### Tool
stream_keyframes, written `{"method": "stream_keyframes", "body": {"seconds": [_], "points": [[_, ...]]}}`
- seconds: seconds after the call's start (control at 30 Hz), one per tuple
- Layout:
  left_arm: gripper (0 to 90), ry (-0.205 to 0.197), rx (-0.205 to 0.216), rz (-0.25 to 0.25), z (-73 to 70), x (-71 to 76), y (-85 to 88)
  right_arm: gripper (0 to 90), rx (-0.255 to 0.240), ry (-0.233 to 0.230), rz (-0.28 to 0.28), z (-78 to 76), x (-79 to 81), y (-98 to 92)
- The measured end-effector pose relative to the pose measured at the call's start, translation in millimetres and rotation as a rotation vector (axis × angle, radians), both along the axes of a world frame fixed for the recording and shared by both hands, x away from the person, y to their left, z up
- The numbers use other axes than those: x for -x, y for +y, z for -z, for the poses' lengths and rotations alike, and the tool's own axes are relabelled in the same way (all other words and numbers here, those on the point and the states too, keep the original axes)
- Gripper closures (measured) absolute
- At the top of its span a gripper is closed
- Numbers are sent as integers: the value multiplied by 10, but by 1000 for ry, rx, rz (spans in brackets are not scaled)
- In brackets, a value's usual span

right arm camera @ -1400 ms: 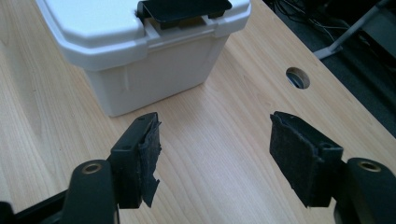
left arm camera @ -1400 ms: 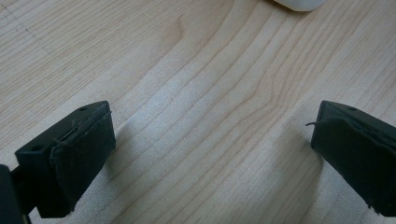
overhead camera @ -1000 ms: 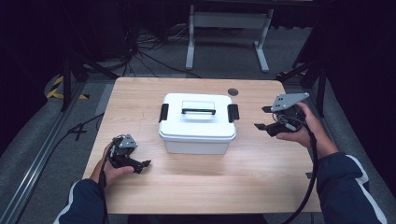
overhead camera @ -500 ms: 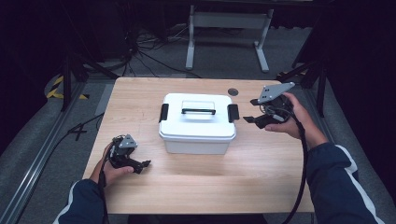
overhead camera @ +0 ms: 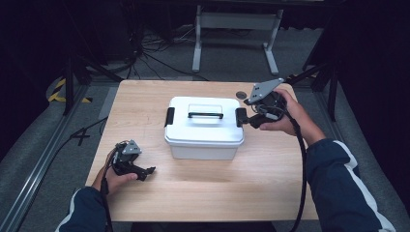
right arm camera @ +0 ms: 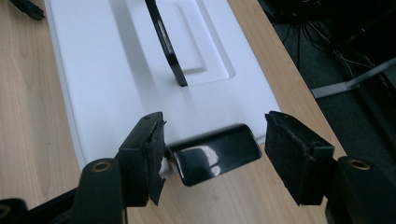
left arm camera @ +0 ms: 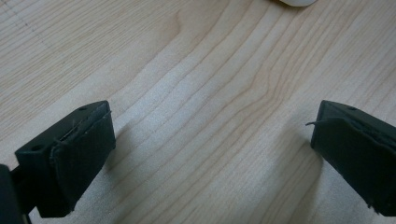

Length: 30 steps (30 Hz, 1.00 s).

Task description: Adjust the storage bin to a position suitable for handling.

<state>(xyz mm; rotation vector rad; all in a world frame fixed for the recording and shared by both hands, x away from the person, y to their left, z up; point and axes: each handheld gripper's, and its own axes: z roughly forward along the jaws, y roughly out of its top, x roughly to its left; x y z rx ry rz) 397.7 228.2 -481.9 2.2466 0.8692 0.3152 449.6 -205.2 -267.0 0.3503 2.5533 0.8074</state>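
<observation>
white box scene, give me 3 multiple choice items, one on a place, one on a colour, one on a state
1. Where is the right gripper?
A. at the right-end latch of the white box
B. above the handle
C. flat on the table's near edge

2. What colour is the box's handle?
A. red
B. black
C. white

3. How do the left gripper jaws stand?
A. shut on a cloth
B. shut on the lid
C. open over bare wood

Answers:
1. A, its jaws straddle the black latch at the end of the white box.
2. B, the handle is dark against the white lid.
3. C, only the table shows between the jaws.
</observation>
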Motion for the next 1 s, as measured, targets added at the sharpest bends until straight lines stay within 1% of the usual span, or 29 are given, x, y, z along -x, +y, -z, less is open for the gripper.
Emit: {"method": "stream_keyframes", "body": {"seconds": [0.03, 0.13, 0.2, 0.23, 0.27, 0.33, 0.4, 0.43, 0.5, 0.6, 0.67, 0.73, 0.8, 0.83, 0.9, 0.93, 0.97, 1.0], "points": [[3, -10, -3, 1, 1, 6, 6, 383, 7, -2, -1, 1, -10, 38], [3, -1, 0, -1, 0, 47, 20, 387, 47, 4, -11, 22, -66, 135], [3, -5, -7, 4, -2, 55, 30, 390, 61, 13, -23, 27, -100, 196], [2, -5, -7, 4, -2, 55, 30, 390, 61, 13, -23, 27, -100, 196], [2, 1, -2, -4, 0, 71, 29, 393, 66, 12, -25, 27, -110, 226], [3, -7, 0, -6, 5, 83, 35, 398, 78, 12, -40, 20, -149, 305], [3, -5, -2, -7, 4, 98, 42, 414, 86, 23, -49, 16, -178, 362], [3, -10, -8, -4, 2, 99, 48, 422, 94, 17, -53, 20, -200, 401], [3, -8, 0, -15, 6, 112, 48, 440, 116, 25, -63, 33, -233, 468], [3, -3, -3, -6, 3, 119, 58, 491, 129, 33, -86, 52, -274, 571], [3, -6, -3, -6, 3, 118, 59, 525, 128, 19, -99, 63, -288, 637], [3, -6, -3, -6, 3, 118, 59, 545, 133, 35, -117, 87, -310, 701], [3, -6, -4, -6, 3, 117, 60, 551, 160, 39, -116, 125, -326, 776], [3, -6, -4, -5, 3, 117, 60, 563, 164, 49, -121, 137, -334, 799], [3, -6, -3, -5, 3, 117, 60, 573, 172, 48, -132, 156, -340, 831], [3, -6, -3, -4, 3, 117, 61, 620, 194, 50, -139, 195, -345, 902], [2, -6, -4, -3, 2, 116, 62, 639, 196, 58, -145, 209, -346, 924], [3, -3, -2, -3, 3, 118, 61, 657, 209, 57, -158, 219, -353, 947]]}}
